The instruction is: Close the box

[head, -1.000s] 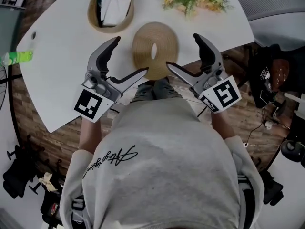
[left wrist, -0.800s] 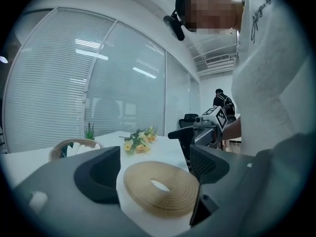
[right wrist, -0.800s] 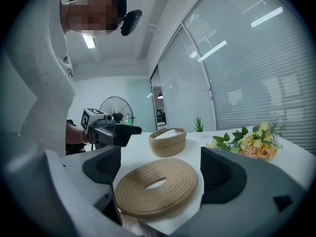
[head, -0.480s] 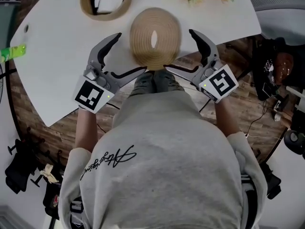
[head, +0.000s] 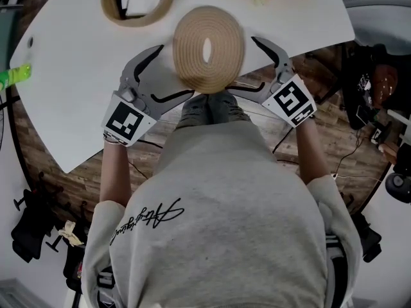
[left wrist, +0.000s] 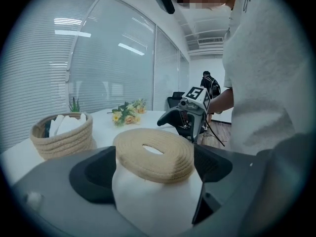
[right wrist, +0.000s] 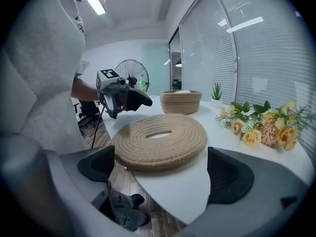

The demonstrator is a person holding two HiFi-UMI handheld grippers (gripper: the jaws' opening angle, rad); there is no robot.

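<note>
Round, coiled rope lid (head: 209,49) with an oval slot at its centre: flat on the white table (head: 83,95), at the near edge, straight ahead of the person's grey sweatshirt (head: 218,217). Not on the box.

Box, a woven rope basket (head: 131,22): far left on the table, well apart from the lid, open at the top, with white folded cloth inside.

At the lid's left side, the left gripper (head: 174,71): low over the table, jaws spread wide and just now opened further. Lid's left part between the 2 jaws in the left gripper view; pads clear of the rope, as far as the head view shows.

At the lid's right side, the right gripper (head: 240,64): a mirror of the left, jaws likewise wide and just now opened further. Lid between the 2 jaws in the right gripper view, with no pad pressing on it.

1 marker cube on the near end of each gripper.

Farther out: yellow and pink flowers (right wrist: 261,127) at the far right of the table; a green bottle (head: 14,76) at its left edge; a small potted plant (right wrist: 216,90) beyond the basket; a standing fan (right wrist: 131,73) off the table's left; wooden floor below.
</note>
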